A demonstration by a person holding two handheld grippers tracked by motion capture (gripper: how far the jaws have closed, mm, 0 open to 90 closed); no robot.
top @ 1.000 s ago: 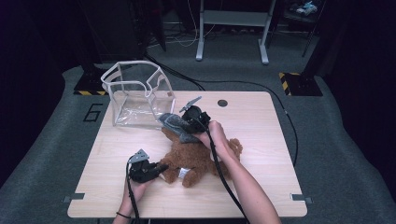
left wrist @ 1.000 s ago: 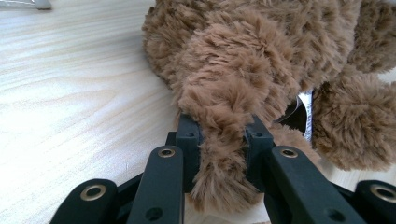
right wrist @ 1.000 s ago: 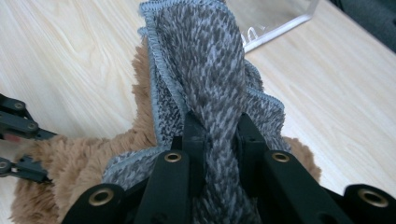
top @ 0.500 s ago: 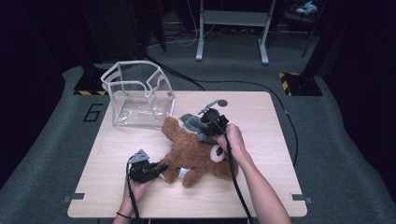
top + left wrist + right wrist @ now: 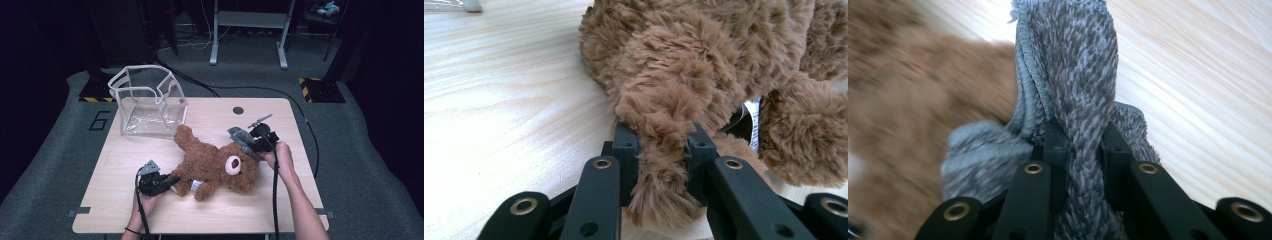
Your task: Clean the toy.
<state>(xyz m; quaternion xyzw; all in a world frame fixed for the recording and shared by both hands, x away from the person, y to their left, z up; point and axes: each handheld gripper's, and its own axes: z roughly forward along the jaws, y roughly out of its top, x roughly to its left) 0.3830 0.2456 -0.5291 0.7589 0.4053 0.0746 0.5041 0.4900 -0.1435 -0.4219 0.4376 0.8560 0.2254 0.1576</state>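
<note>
A fluffy brown teddy bear [image 5: 215,167] lies on its back in the middle of the pale wooden table [image 5: 210,215], head toward the right. The left gripper [image 5: 172,180] is clamped on one furry leg, and the right gripper [image 5: 239,136] pinches a grey knitted cloth [image 5: 1073,75] just beside the bear's head. A clear plastic box-shaped bag [image 5: 148,102] stands open at the table's far left corner, near the bear's raised limb.

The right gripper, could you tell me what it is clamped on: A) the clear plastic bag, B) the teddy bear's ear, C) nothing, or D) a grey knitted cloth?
D: in the right gripper view the right gripper has its jaws pressed on a grey knitted cloth, beside the teddy bear.
</note>
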